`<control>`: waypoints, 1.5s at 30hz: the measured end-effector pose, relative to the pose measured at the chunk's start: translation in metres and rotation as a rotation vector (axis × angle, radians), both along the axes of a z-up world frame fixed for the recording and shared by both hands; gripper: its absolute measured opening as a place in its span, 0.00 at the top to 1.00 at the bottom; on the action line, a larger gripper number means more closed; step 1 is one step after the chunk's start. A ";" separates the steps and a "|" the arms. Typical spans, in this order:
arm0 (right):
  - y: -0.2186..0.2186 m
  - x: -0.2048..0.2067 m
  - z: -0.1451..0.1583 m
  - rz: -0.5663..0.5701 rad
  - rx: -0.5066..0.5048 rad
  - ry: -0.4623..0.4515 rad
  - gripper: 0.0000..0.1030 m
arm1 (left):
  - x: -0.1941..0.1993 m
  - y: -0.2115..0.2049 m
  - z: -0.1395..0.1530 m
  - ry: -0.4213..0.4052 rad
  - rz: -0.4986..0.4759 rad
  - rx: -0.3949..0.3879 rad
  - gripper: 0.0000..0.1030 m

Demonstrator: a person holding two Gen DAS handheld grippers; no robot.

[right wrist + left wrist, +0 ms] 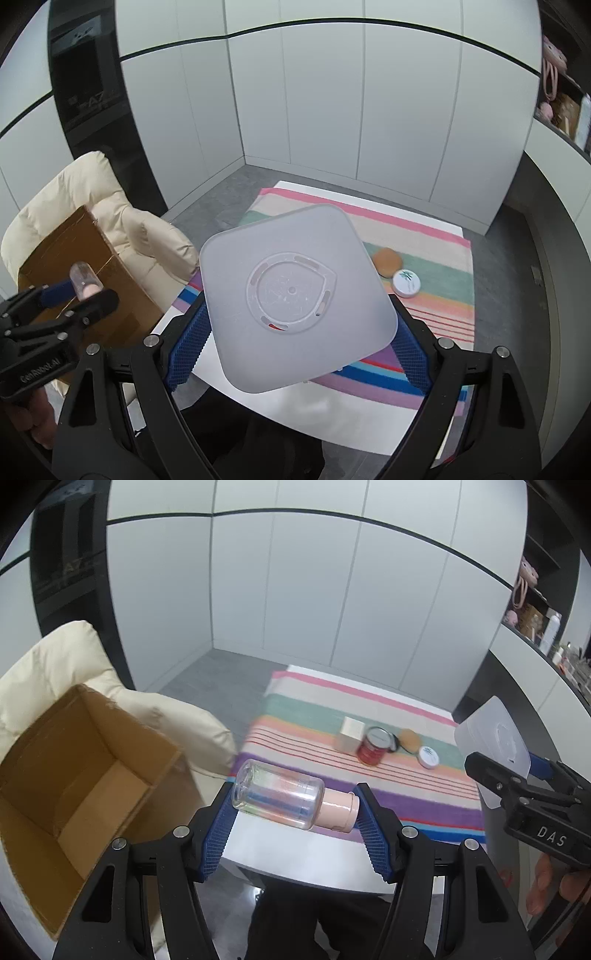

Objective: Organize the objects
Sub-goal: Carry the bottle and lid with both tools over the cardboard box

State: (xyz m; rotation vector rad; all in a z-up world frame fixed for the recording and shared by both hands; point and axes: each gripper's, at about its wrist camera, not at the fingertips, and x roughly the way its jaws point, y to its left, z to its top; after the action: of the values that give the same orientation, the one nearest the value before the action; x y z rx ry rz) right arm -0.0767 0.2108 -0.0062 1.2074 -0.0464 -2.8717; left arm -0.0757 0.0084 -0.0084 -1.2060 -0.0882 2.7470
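My left gripper (295,805) is shut on a clear bottle with a pink cap (284,799), held sideways in the air beside an open cardboard box (85,775). It also shows in the right wrist view (84,282). My right gripper (301,332) is shut on a frosted white square plastic lid (295,291), held above the table; the lid also shows in the left wrist view (495,738). On the striped cloth (332,709) lie a cream box (350,734), a red jar (373,746), a brown round object (408,738) and a white round tin (428,757).
The cardboard box rests on a cream padded chair (55,664) left of the white table (295,856). White cupboard doors stand behind. A shelf with bottles and bags (535,616) is at the far right. The box hides part of the chair.
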 end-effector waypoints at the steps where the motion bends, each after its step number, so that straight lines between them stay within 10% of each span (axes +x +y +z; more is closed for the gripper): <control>1: -0.004 -0.002 -0.001 0.004 0.001 0.000 0.12 | 0.000 -0.007 0.000 0.005 0.012 0.001 0.37; 38: -0.227 -0.027 -0.013 0.391 0.020 -0.005 0.12 | 0.052 -0.204 -0.006 0.022 0.365 -0.041 0.36; 42: -0.248 -0.026 -0.016 0.422 0.028 -0.010 0.12 | 0.059 -0.216 -0.001 0.058 0.404 -0.059 0.02; 45: -0.262 -0.026 -0.018 0.443 0.047 -0.011 0.12 | 0.073 -0.218 0.005 0.095 0.442 -0.105 0.00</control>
State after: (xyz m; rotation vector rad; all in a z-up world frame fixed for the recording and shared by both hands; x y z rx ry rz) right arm -0.1026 -0.0516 -0.0242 1.0764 0.2563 -2.4914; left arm -0.0031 -0.2096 -0.0030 -1.1998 -0.2276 3.2213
